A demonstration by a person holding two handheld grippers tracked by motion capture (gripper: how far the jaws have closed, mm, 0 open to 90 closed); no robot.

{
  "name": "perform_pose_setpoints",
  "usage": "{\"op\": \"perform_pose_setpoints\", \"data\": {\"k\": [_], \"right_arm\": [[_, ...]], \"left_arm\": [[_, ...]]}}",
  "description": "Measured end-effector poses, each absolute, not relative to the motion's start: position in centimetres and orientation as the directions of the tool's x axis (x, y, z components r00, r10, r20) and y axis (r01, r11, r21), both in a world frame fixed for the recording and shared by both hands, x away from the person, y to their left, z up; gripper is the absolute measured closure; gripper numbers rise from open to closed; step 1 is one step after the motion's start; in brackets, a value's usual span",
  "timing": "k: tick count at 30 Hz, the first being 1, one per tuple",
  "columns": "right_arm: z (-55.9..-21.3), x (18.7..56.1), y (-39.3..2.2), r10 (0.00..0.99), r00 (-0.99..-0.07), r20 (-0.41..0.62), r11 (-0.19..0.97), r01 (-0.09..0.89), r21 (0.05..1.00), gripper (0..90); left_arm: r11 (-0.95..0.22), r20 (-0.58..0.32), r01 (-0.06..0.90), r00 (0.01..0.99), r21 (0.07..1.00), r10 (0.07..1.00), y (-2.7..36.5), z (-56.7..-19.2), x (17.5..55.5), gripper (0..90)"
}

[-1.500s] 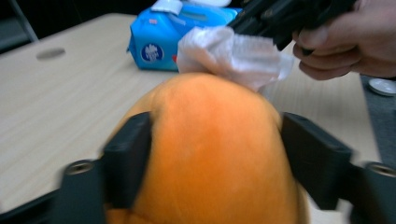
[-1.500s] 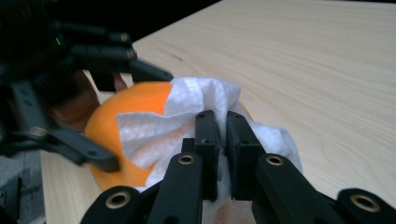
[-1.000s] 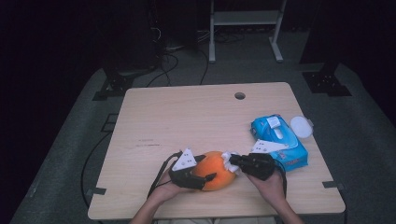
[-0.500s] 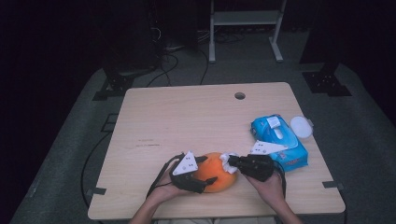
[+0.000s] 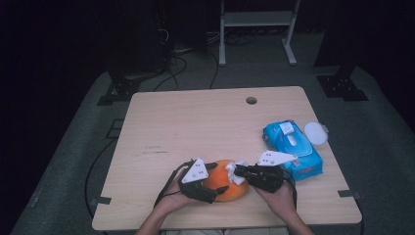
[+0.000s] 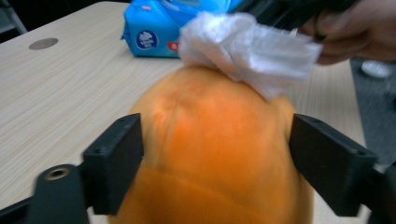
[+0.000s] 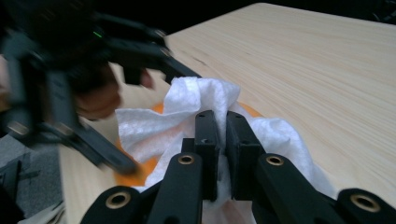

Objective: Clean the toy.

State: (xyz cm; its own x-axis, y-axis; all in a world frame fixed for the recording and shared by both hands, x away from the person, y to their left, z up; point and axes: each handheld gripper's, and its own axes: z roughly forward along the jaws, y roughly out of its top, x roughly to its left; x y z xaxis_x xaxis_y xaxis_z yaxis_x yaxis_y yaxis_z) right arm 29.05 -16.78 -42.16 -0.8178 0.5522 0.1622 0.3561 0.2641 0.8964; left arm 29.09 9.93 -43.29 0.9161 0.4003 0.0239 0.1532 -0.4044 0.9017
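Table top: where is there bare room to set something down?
The table is bare across its left and far parts, from the left edge to the round hole. Crowded: the near edge, with the orange fruit, and the right side, with the blue wipes pack.

- fruit sits near the table's front edge, wipe on top
- wipes pack by the right edge, lid just behind it

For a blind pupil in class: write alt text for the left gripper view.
An orange fruit sits between the left tongs, whose jaws have just been opening. A white wipe rests on top of it, with a blue wipe pack behind on the wooden table.
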Motion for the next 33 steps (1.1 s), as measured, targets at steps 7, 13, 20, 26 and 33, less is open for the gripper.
{"op": "perform_pose_setpoints", "data": {"k": [7,13,20,26,33], "right_arm": [[-42.1,29.4,-17.6,0.581,-0.794,0.178,0.233,0.372,0.899,83.4],[-40.9,28.2,-15.8,0.535,-0.838,0.106,0.285,0.297,0.911,83.3],[-42.0,29.6,-18.0,0.59,-0.792,0.158,0.259,0.37,0.892,83.5],[-41.6,29.2,-17.1,0.577,-0.805,0.134,0.276,0.347,0.896,83.5],[-40.5,28.2,-15.6,0.53,-0.844,0.089,0.305,0.287,0.908,83.5]], "left_arm": [[-0.418,-0.018,0.204,0.913,0.885,0.408,10.0,-44.0,29.6,20.0],[-0.454,0.047,0.138,0.927,0.88,0.371,9.6,-43.3,28.7,29.7],[-0.411,-0.057,0.249,0.903,0.877,0.425,10.4,-43.7,29.9,13.6],[-0.434,-0.025,0.221,0.91,0.873,0.414,10.2,-43.5,29.6,27.2],[-0.48,0.102,0.089,0.929,0.873,0.357,8.8,-42.5,28.1,33.7]]}}
